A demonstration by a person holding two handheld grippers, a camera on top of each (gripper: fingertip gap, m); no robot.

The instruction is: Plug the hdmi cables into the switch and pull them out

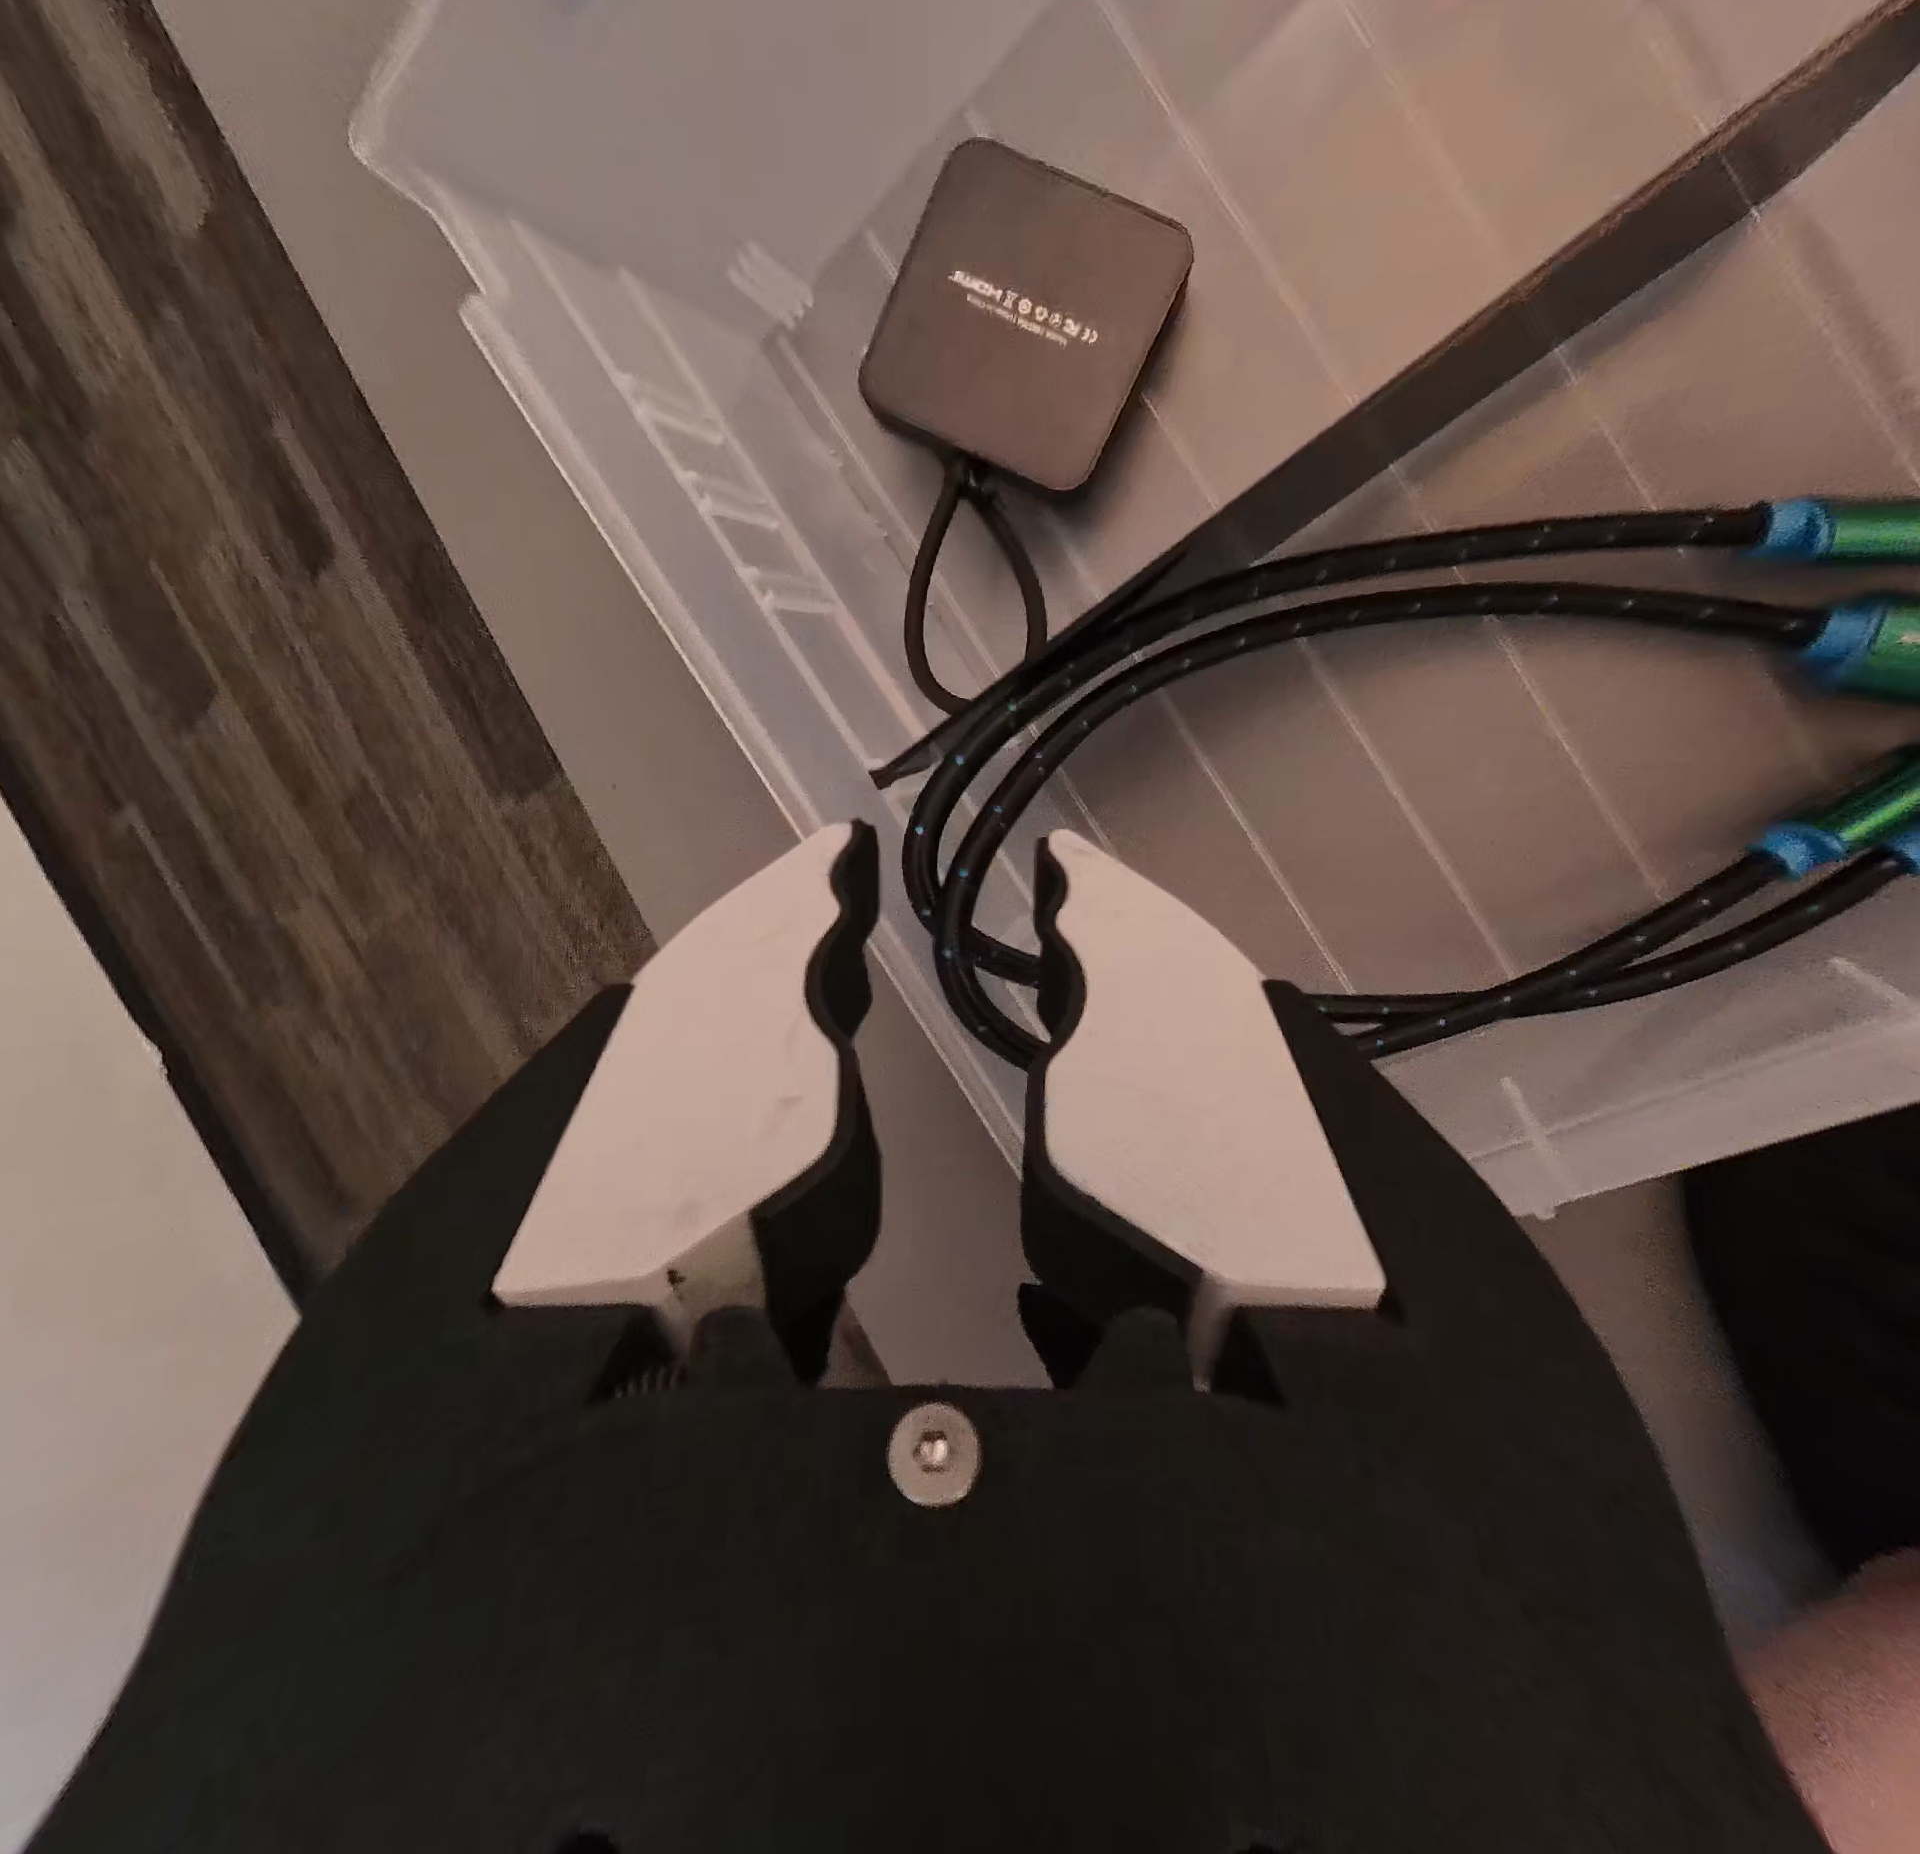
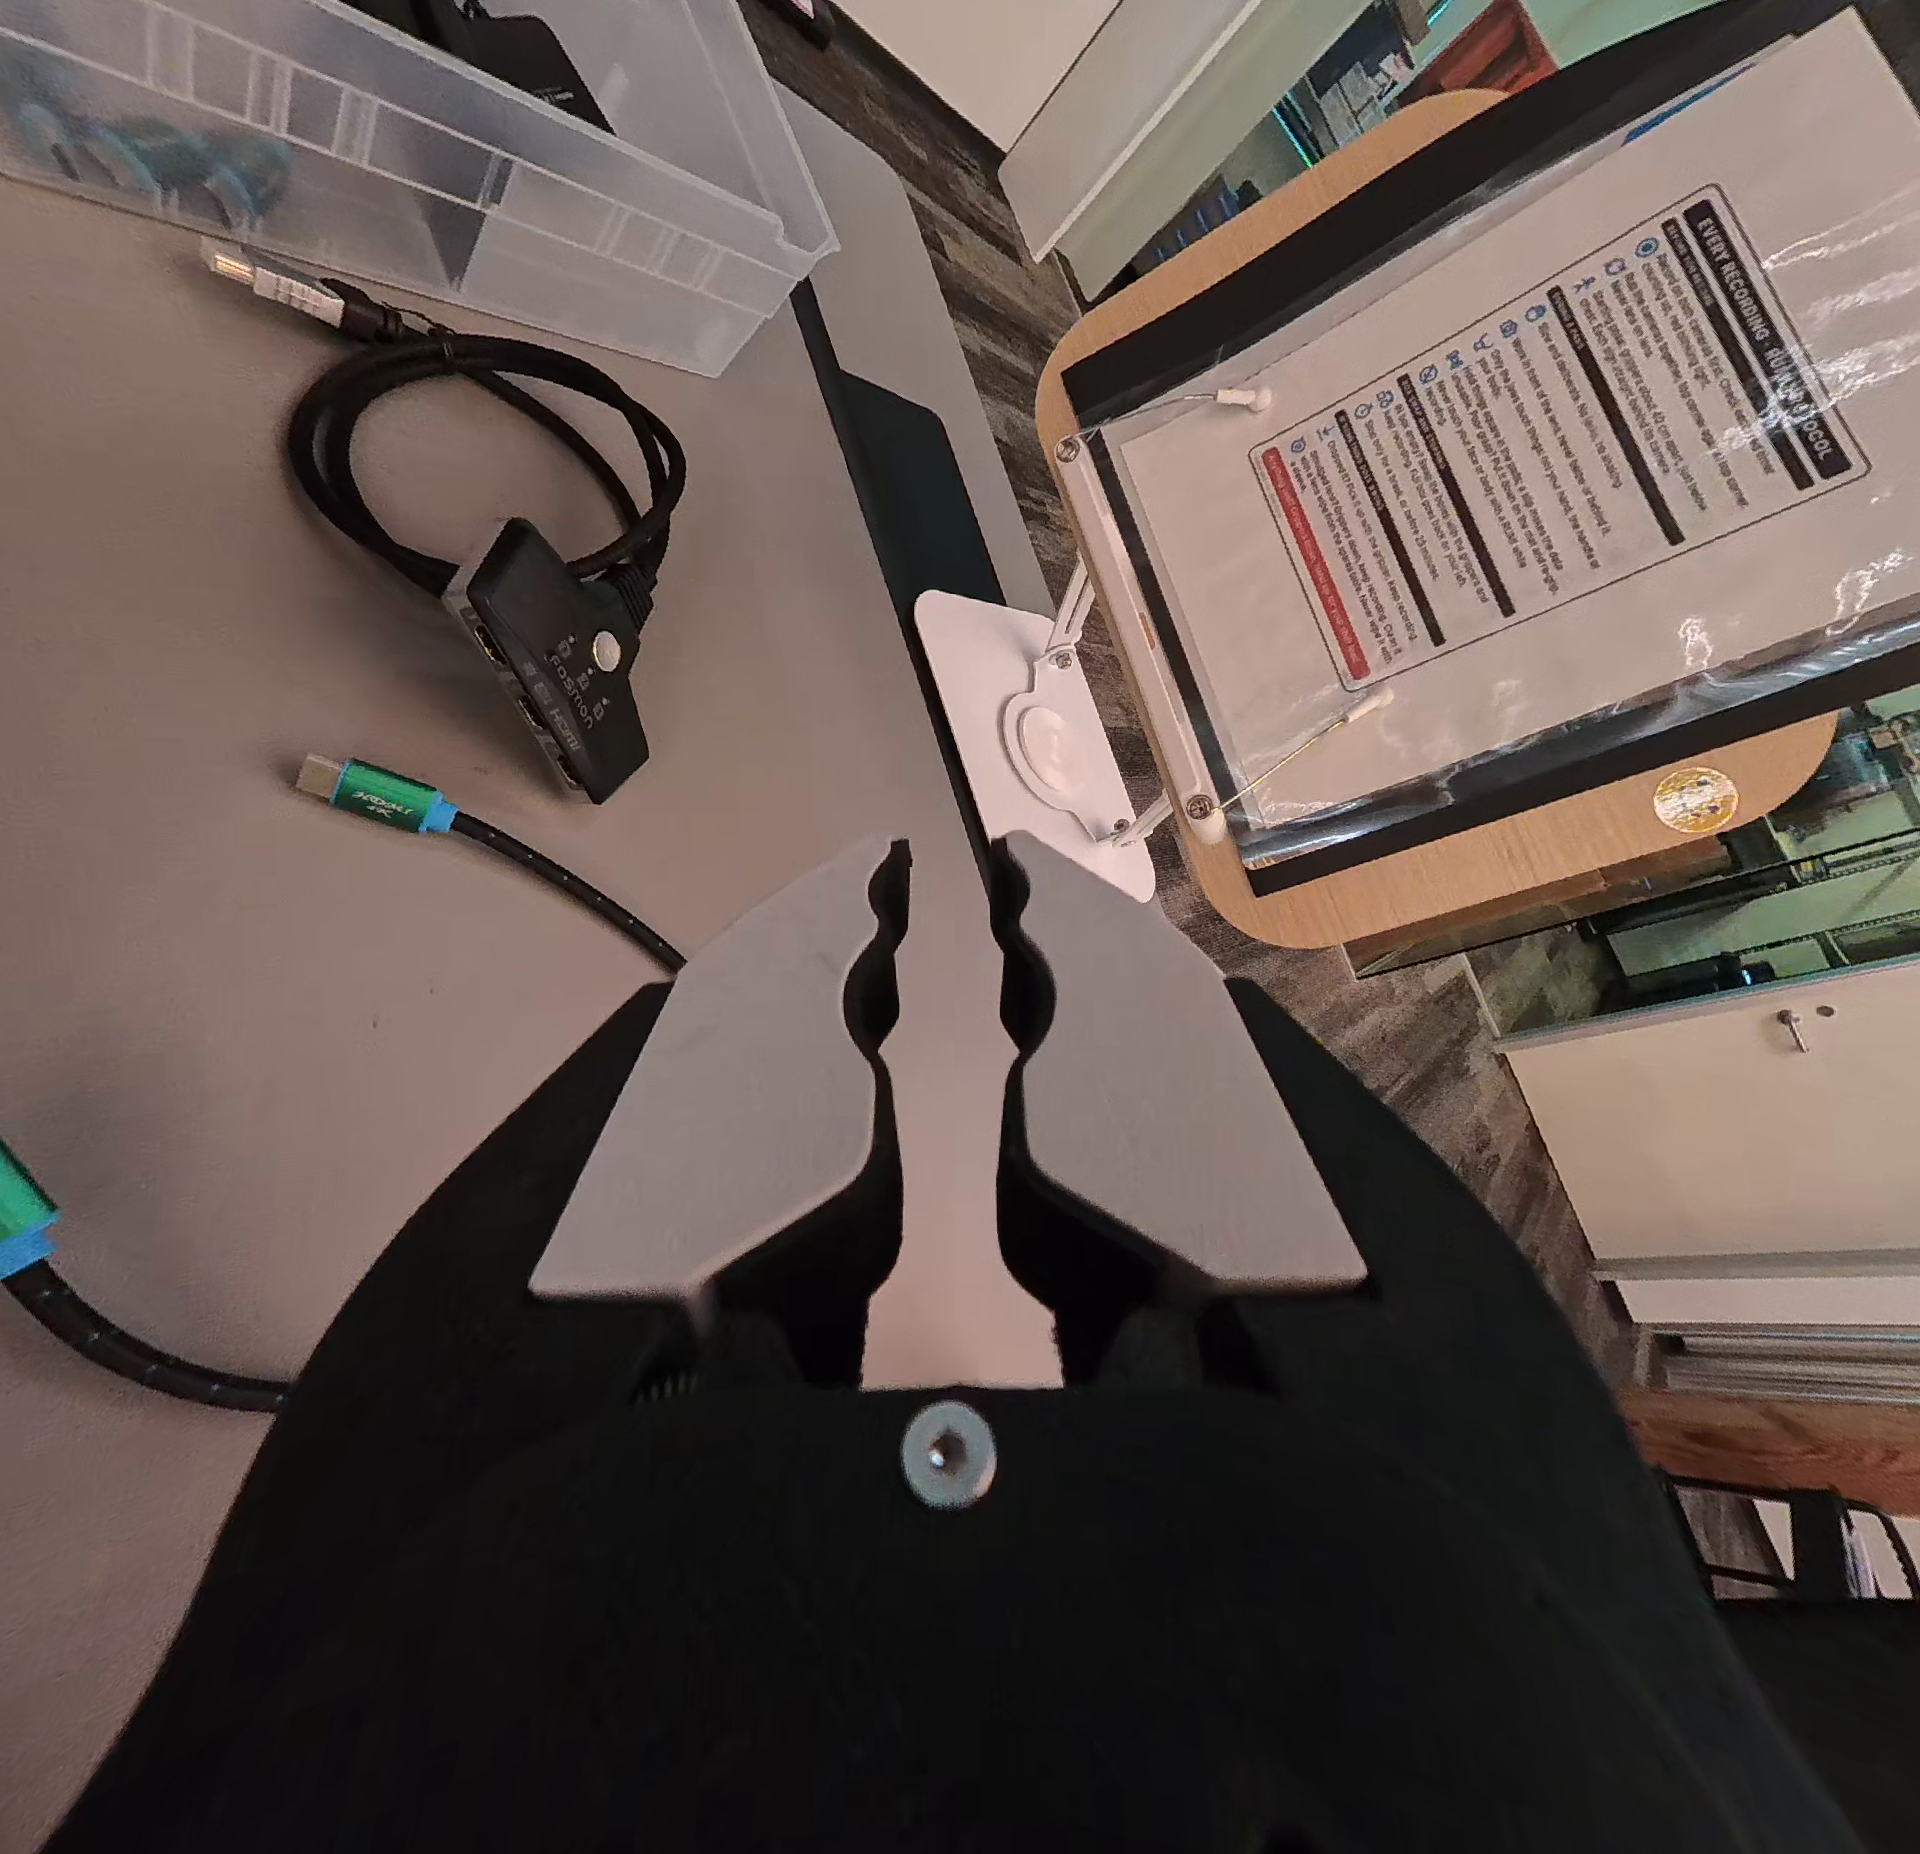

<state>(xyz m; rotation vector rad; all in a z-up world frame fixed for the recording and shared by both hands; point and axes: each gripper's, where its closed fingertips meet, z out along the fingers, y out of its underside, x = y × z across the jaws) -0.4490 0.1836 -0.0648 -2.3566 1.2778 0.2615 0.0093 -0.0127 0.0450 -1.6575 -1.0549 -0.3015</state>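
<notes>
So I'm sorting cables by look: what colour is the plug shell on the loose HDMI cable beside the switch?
Green shell with a blue collar, clearest in the right wrist view.

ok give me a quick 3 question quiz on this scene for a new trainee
1. True or false: an hdmi cable is already plugged into a front port of the switch.
2. Multiple choice: the square black box lies (A) in the clear bin, (B) on the floor, (C) in the left gripper.
3. Fill in: the loose plug by the switch has a ____ shell.

Key: 1 false; 2 A; 3 green. The right gripper holds nothing, jaws apart.
</notes>
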